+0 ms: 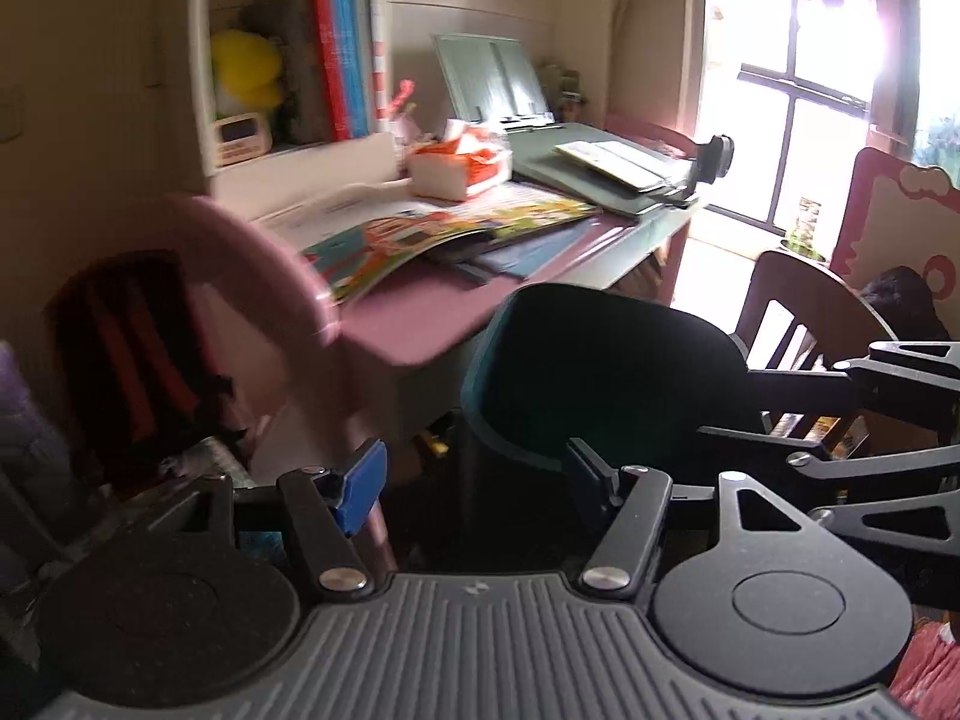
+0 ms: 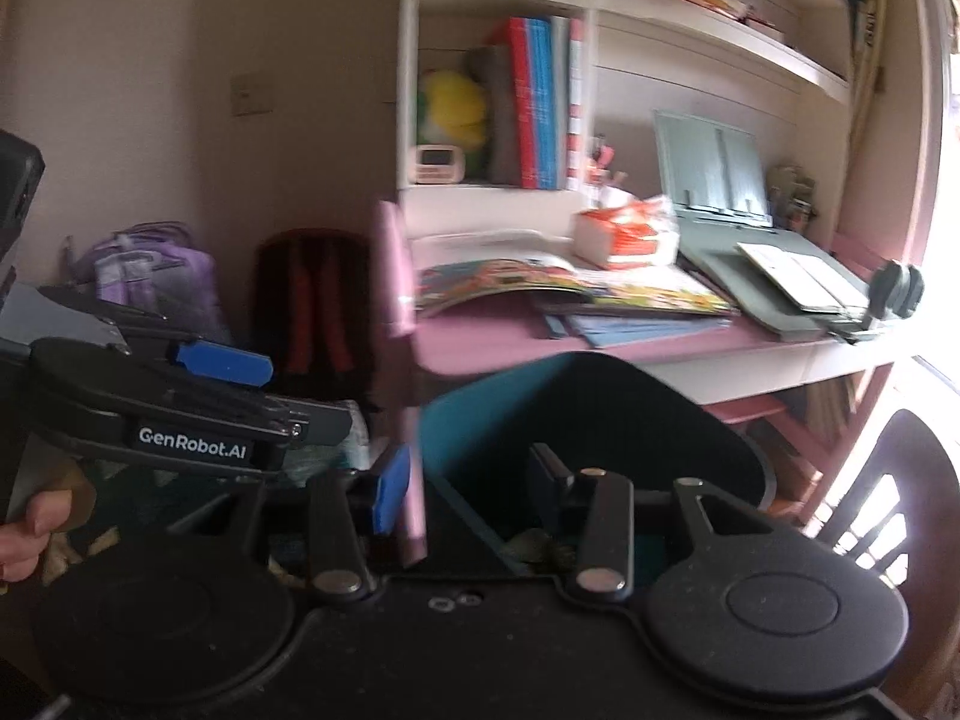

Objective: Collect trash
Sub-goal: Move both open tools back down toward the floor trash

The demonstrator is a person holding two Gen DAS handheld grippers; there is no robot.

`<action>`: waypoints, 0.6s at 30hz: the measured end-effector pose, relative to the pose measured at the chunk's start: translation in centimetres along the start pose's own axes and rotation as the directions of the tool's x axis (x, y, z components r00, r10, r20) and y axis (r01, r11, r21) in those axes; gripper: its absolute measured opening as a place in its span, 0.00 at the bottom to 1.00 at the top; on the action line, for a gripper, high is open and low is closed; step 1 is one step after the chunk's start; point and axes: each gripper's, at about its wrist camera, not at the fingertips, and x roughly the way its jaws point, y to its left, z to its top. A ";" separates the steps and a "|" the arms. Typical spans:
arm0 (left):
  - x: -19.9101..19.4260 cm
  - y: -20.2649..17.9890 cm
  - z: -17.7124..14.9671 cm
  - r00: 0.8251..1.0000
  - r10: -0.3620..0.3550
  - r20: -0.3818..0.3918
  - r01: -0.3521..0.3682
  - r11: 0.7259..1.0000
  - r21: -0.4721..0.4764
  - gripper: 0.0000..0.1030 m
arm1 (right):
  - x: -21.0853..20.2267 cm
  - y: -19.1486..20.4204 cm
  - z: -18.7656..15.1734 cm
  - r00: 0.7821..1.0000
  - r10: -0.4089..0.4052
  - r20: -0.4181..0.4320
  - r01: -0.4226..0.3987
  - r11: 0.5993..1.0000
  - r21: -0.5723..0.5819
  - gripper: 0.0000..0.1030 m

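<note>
A teal trash bin [image 1: 600, 372] stands on the floor in front of the pink desk [image 1: 420, 324], its mouth towards me. In the left wrist view my left gripper [image 1: 474, 480] hangs open just before the bin's rim, with nothing between its blue-padded fingers [image 1: 360, 486]. My right gripper [image 1: 738, 405] reaches in from the right edge beside the bin. The right wrist view shows my right gripper [image 2: 471, 480] open and empty over the bin [image 2: 600, 420], with scraps [image 2: 534, 540] lying low inside. My left gripper [image 2: 282, 390] is at the left, open.
The desk carries an orange-and-white tissue pack [image 2: 630, 228], open picture books [image 2: 540, 282] and a grey book stand [image 2: 714, 168]. A dark backpack [image 2: 312, 300] and a purple one [image 2: 150, 270] lean on the wall. A wooden chair [image 2: 888, 498] stands right. A person's hand [image 2: 24, 534] shows at the left edge.
</note>
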 end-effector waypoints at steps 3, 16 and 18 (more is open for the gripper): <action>-1.7 2.1 -1.6 1.000 0.011 0.002 -0.011 0.999 -0.038 0.62 | 0.2 2.4 -0.4 0.999 0.046 -0.008 -0.046 0.999 -0.015 0.42; -6.8 11.8 -11.2 0.991 0.134 -0.014 -0.134 0.981 -0.137 0.78 | 4.7 14.9 -4.7 0.962 0.257 -0.092 -0.265 0.961 -0.083 0.46; -7.1 13.1 -12.8 0.987 0.159 -0.022 -0.160 0.977 -0.143 0.78 | 5.5 16.7 -5.6 0.955 0.277 -0.103 -0.287 0.953 -0.095 0.48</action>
